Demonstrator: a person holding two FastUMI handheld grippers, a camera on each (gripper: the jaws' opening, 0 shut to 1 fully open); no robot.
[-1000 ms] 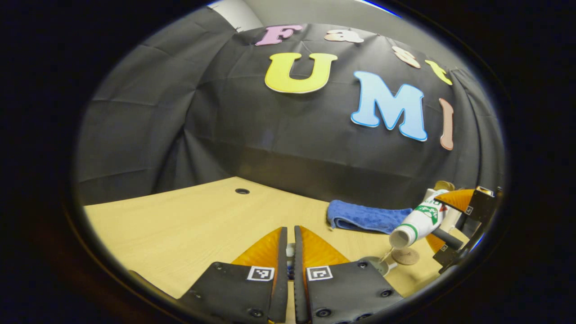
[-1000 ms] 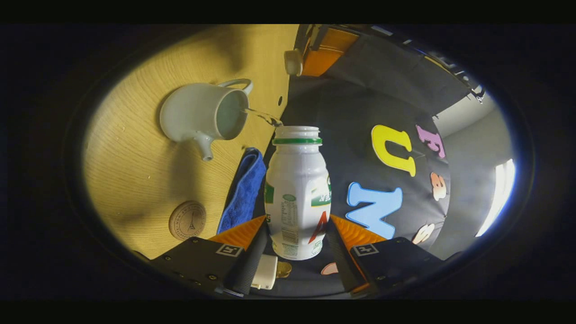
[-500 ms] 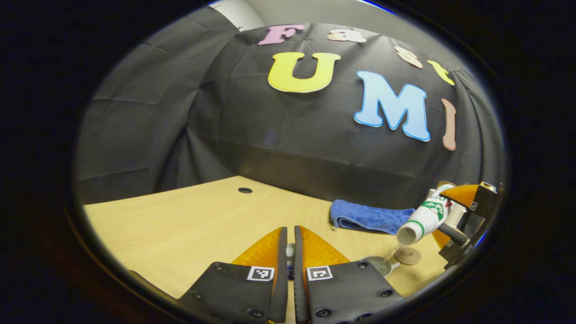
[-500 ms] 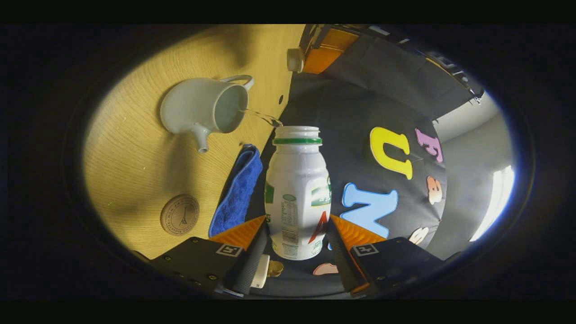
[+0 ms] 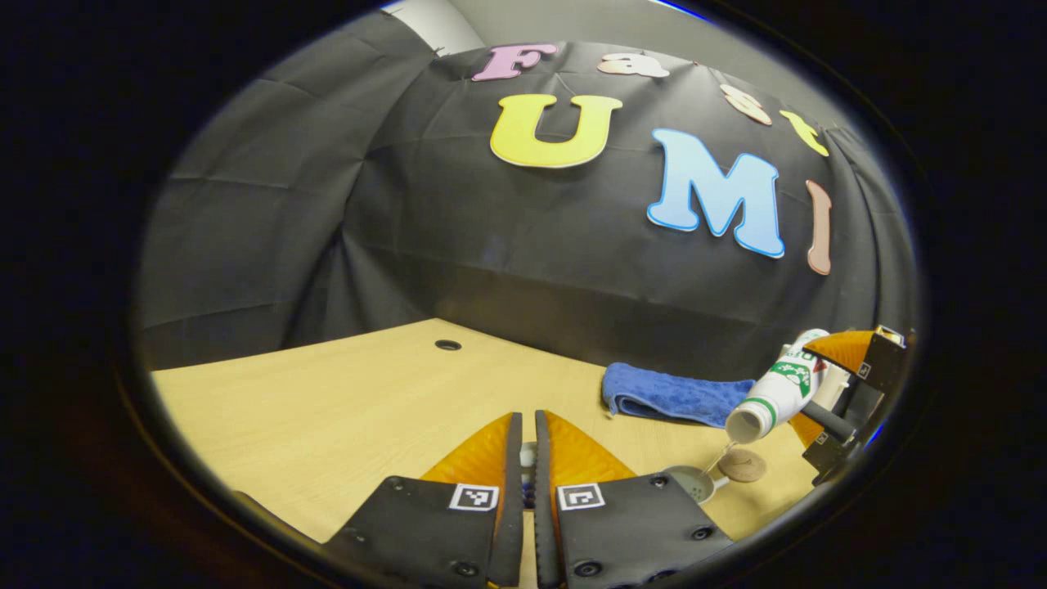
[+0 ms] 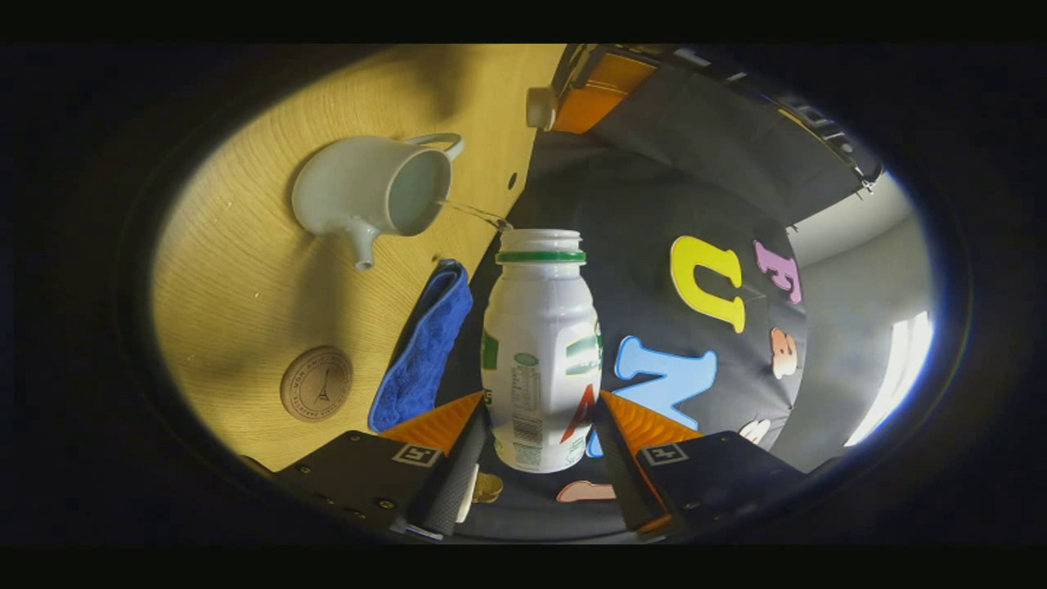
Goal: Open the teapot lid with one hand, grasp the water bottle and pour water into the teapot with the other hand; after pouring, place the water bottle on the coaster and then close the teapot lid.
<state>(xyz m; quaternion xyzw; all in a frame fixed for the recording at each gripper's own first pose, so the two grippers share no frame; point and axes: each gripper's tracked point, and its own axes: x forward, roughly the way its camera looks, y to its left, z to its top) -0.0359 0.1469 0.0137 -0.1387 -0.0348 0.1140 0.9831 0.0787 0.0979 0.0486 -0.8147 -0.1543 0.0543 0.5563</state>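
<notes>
My right gripper (image 6: pixel 540 401) is shut on the white water bottle (image 6: pixel 540 352), which has a green neck ring and no cap. The bottle is tipped, and a thin stream of water (image 6: pixel 474 214) runs from its mouth into the open white teapot (image 6: pixel 368 192) on the table. In the left gripper view the bottle (image 5: pixel 773 393) leans over the teapot (image 5: pixel 691 483) at the far right, held by the right gripper (image 5: pixel 806 384). My left gripper (image 5: pixel 527 417) is shut on the teapot lid (image 5: pixel 529 470), held off to the side. The round coaster (image 6: pixel 316 395) lies bare beside the teapot.
A folded blue cloth (image 6: pixel 421 360) lies at the back of the wooden table (image 5: pixel 327 417), against the black wall. A small cable hole (image 5: pixel 447 345) sits in the tabletop. The left gripper with the lid (image 6: pixel 540 106) shows beyond the teapot in the right gripper view.
The water keeps flowing and the stream has thinned. The bottle and right gripper have drifted slightly right in the left gripper view. The left gripper has held still with the lid.
</notes>
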